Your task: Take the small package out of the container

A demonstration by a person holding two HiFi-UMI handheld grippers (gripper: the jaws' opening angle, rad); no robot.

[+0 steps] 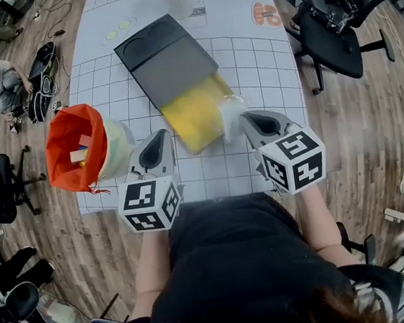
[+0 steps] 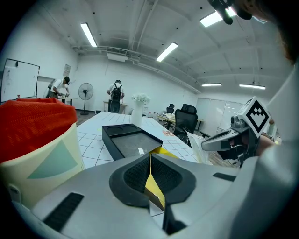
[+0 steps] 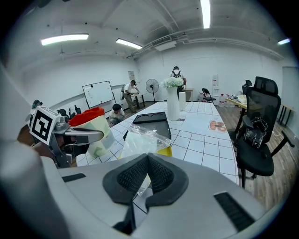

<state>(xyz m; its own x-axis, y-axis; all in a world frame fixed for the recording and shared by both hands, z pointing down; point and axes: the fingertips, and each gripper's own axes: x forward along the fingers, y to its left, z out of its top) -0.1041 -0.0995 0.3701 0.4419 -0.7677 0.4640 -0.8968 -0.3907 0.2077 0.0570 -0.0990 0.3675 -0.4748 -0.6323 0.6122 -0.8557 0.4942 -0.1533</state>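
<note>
A yellow package point(image 1: 191, 114) in a clear plastic bag point(image 3: 141, 140) hangs over the near end of the black tray-like container point(image 1: 164, 56). My left gripper point(image 1: 162, 137) is shut on the package's left edge; the yellow edge point(image 2: 153, 181) shows pinched between its pads. On the package's right side, my right gripper point(image 1: 251, 120) is shut on the clear plastic. The left gripper view shows the black container point(image 2: 127, 139) just past the left gripper point(image 2: 150, 158). In the right gripper view the crinkled bag rises above the right gripper point(image 3: 147, 161), with the container point(image 3: 152, 119) beyond it.
An orange-lined cloth basket point(image 1: 78, 145) with items inside stands at the left of the gridded white table point(image 1: 263, 65). A white vase point(image 3: 173, 105) stands at the table's far end. A black office chair point(image 1: 331, 25) is to the right. People are at the room's far side.
</note>
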